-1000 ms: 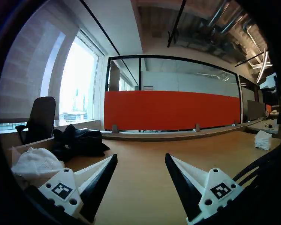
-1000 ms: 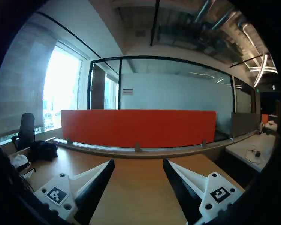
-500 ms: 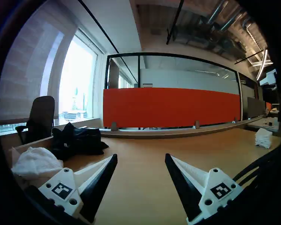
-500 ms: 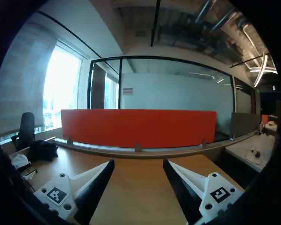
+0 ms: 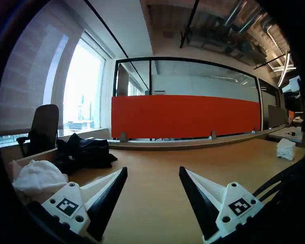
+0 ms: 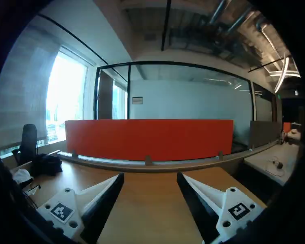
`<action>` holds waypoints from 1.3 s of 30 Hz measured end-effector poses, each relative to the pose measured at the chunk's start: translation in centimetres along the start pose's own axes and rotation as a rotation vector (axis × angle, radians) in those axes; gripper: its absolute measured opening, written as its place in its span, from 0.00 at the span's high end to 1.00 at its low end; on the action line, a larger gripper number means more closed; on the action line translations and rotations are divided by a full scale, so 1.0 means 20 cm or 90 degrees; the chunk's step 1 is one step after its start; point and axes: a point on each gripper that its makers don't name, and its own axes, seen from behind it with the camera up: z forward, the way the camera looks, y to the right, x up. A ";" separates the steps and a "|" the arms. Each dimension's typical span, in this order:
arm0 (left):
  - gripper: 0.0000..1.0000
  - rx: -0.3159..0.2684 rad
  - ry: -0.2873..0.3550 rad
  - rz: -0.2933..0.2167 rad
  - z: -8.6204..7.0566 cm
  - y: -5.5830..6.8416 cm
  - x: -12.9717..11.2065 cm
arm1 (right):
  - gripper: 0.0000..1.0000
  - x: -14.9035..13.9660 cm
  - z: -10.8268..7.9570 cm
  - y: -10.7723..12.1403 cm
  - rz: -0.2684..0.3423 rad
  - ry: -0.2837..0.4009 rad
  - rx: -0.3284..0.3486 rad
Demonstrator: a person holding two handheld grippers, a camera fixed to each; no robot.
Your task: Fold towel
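- Both tools are released and grasp nothing: left tool and right tool sit over open counter.
- Towel lies crumpled at the counter's left edge, partly hidden by a finger.
- Orange divider bounds the far edge.

Daylight from blown-out window; ceiling dim; sharp focus; fisheye bending at edges.

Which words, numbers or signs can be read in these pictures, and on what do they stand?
No words can be read.
A small notice on the glass wall: too small and blurred.
The black-and-white squares on the left gripper and right gripper: patterns, no letters.
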 end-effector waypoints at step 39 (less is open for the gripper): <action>0.06 0.000 -0.001 0.001 0.01 0.01 -0.03 | 0.00 -0.35 0.05 0.28 -0.012 0.046 -0.028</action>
